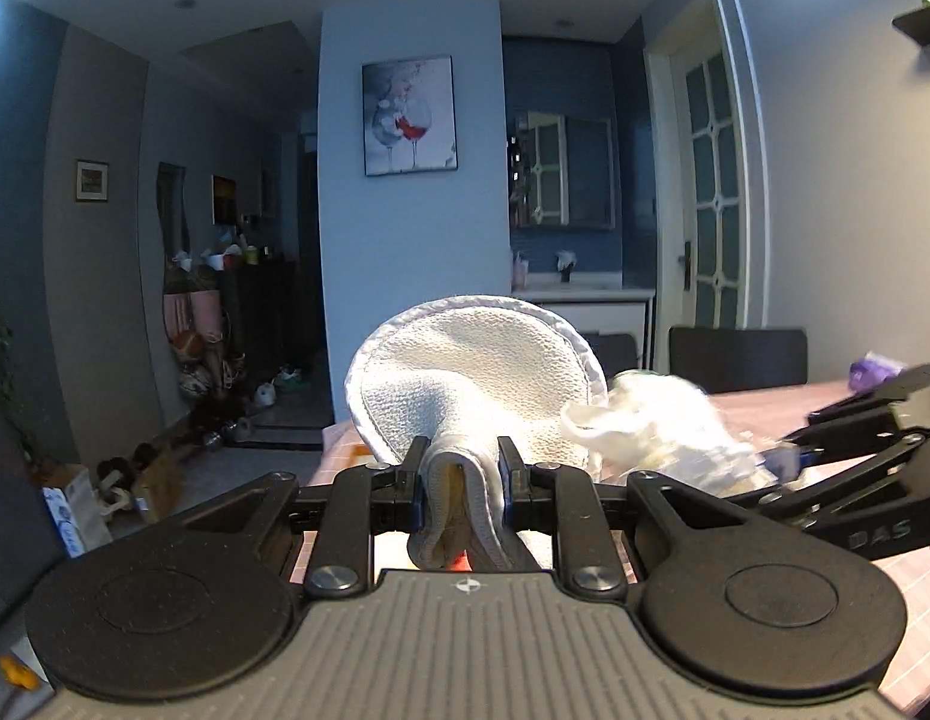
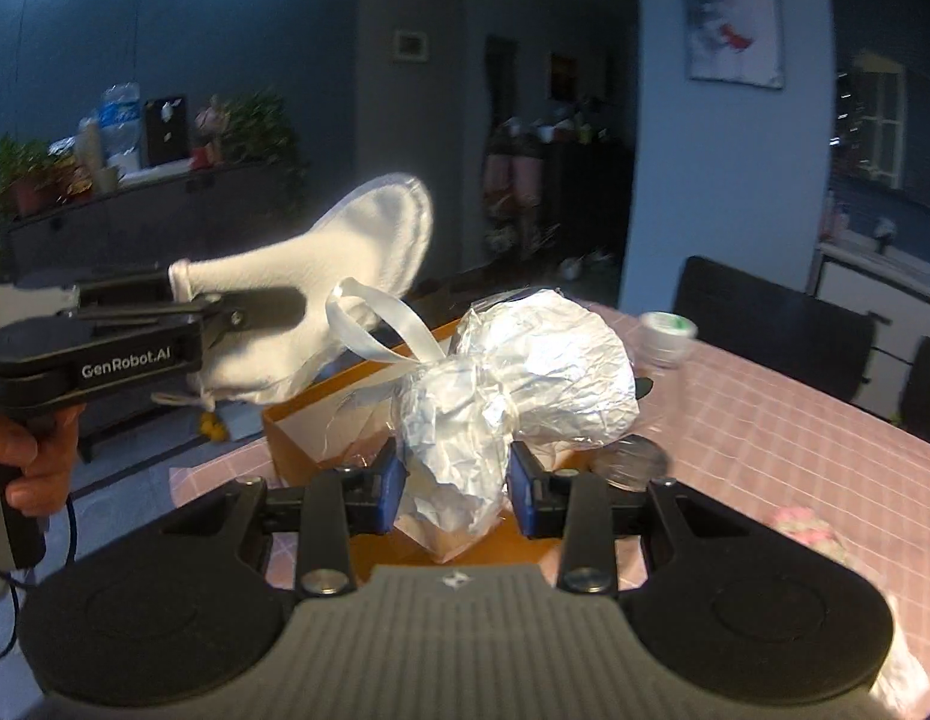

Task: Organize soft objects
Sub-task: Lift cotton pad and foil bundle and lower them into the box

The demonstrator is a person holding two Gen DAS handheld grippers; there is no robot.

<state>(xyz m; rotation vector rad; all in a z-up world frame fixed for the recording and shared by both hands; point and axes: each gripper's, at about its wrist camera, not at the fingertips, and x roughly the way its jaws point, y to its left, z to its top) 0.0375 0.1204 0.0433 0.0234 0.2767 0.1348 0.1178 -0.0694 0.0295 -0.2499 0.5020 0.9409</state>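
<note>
The left wrist view shows the left claw [image 1: 462, 474] pinching the folded, bunched end of a white terry slipper [image 1: 477, 372], whose rounded sole fans upward and away from the fingers, held in the air. At the right of that view the right claw [image 1: 783, 459] reaches in sideways, gripping a crinkled silvery bundle [image 1: 663, 432] just beside the slipper; the bundle is blurred here.

The right wrist view makes the bundle plain: a crumpled foil-like wrapping [image 2: 513, 384] with a white ribbon loop [image 2: 381, 324] at its top, pinched between the right claw's [image 2: 453, 480] blue pads [image 2: 390, 477]. It hangs above an open orange paper bag [image 2: 309, 420] standing on the pink checked tabletop [image 2: 765, 420], which the left view barely shows. To the left, the left claw [image 2: 249, 306] appears side-on with the slipper [image 2: 357, 258] sticking up and far from it, a hand [image 2: 27, 456] gripping the handle. A small white jar [image 2: 666, 339] stands farther right on the tabletop, near a dark chair [image 2: 771, 330].
</note>
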